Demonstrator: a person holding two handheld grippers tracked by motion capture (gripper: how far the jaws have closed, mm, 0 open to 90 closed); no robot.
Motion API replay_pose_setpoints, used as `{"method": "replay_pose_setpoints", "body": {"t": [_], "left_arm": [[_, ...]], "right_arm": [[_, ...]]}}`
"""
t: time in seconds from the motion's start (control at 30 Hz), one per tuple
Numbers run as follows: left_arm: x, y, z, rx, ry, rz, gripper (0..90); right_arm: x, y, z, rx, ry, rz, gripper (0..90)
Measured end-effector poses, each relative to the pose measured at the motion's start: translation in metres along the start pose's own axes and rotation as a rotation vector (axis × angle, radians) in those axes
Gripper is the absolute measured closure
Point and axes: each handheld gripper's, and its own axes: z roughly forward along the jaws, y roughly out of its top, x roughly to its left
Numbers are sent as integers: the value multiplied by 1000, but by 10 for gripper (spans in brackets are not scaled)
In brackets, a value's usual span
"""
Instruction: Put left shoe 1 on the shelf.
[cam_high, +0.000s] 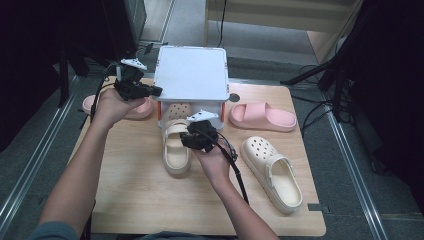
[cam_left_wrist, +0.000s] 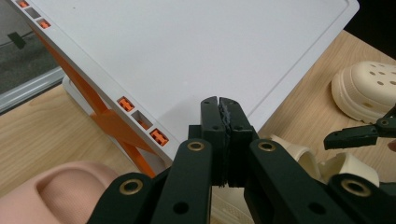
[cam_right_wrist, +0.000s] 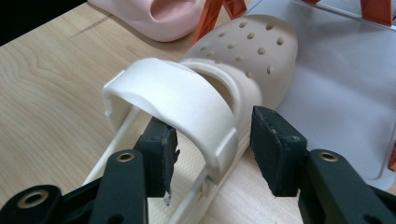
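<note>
Your right gripper (cam_right_wrist: 212, 154) had its fingers wide, straddling the cream clog (cam_right_wrist: 210, 93), whose toe lay under the white rack (cam_high: 190, 72). Your left gripper (cam_left_wrist: 223, 109) was closed, empty, above the rack.

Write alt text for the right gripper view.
The right gripper stands open with its two black jaws either side of the heel strap of a cream clog, whose toe pokes under a white shelf rack with orange legs. A pink slide sandal lies beyond on the wooden table.
</note>
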Motion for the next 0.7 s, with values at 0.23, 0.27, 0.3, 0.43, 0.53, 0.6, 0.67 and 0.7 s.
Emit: {"method": "replay_pose_setpoints", "body": {"t": [0.23,0.27,0.3,0.43,0.53,0.6,0.67,0.7], "left_arm": [[0,-1,0,-1,0,-4,894],[0,-1,0,-4,0,-7,894],[0,-1,0,-4,0,-7,894],[0,-1,0,-4,-1,-4,894],[0,0,0,-3,-1,-6,895],[0,0,0,-2,0,-13,895],[-1,0,0,-1,2,-13,895],[-1,0,0,-1,4,-12,895]], "right_arm": [[-1,11,-7,-17,-13,-44,465],[-6,14,-8,-18,-13,-27,481],[-6,14,-8,-18,-13,-27,481],[-15,14,-7,10,63,39,607],[-11,10,-14,6,92,37,691],[-7,6,-21,6,112,18,769],[0,-1,-28,12,124,-4,817],[4,-5,-31,17,134,-13,829]]}}
